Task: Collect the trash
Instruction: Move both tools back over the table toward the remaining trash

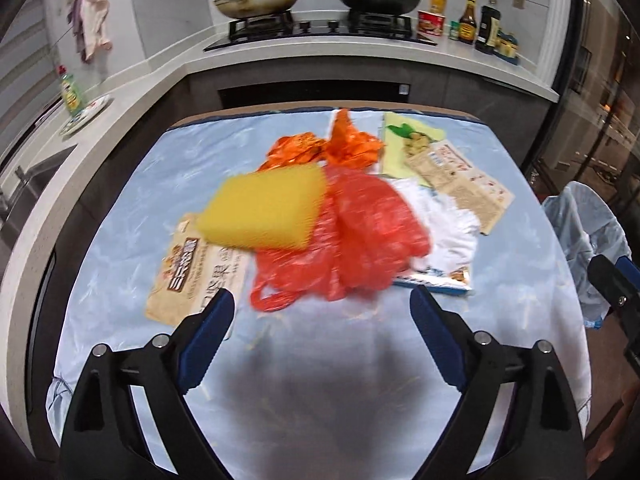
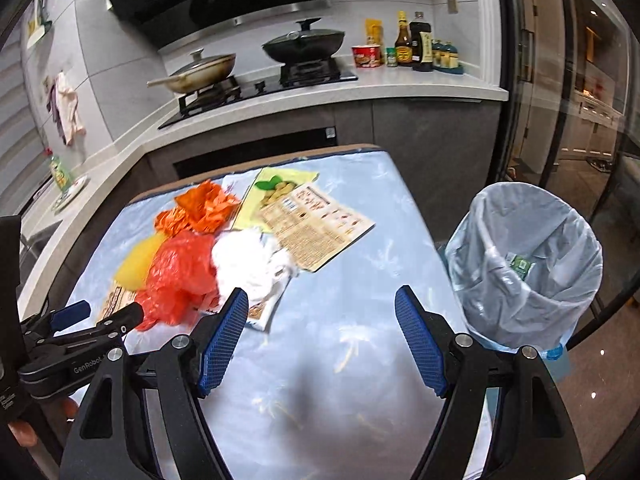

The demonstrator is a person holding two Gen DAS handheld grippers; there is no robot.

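A heap of trash lies on the light blue tablecloth (image 1: 320,340): a yellow sponge (image 1: 264,208), a red plastic bag (image 1: 360,236), orange wrappers (image 1: 344,146), a white crumpled bag (image 1: 444,216) and printed food packets (image 1: 196,276). My left gripper (image 1: 322,300) is open just short of the red bag, nothing between its fingers. My right gripper (image 2: 320,296) is open over bare cloth, right of the white bag (image 2: 252,260). The left gripper (image 2: 96,316) shows at the left edge of the right wrist view. A bin lined with a clear bag (image 2: 524,264) stands right of the table.
Behind the table runs a kitchen counter (image 1: 320,56) with a stove, two lidded pans (image 2: 304,46) and sauce bottles (image 2: 416,44). A sink and a green bottle (image 1: 70,92) are at the left. A glass door (image 2: 580,120) is on the right.
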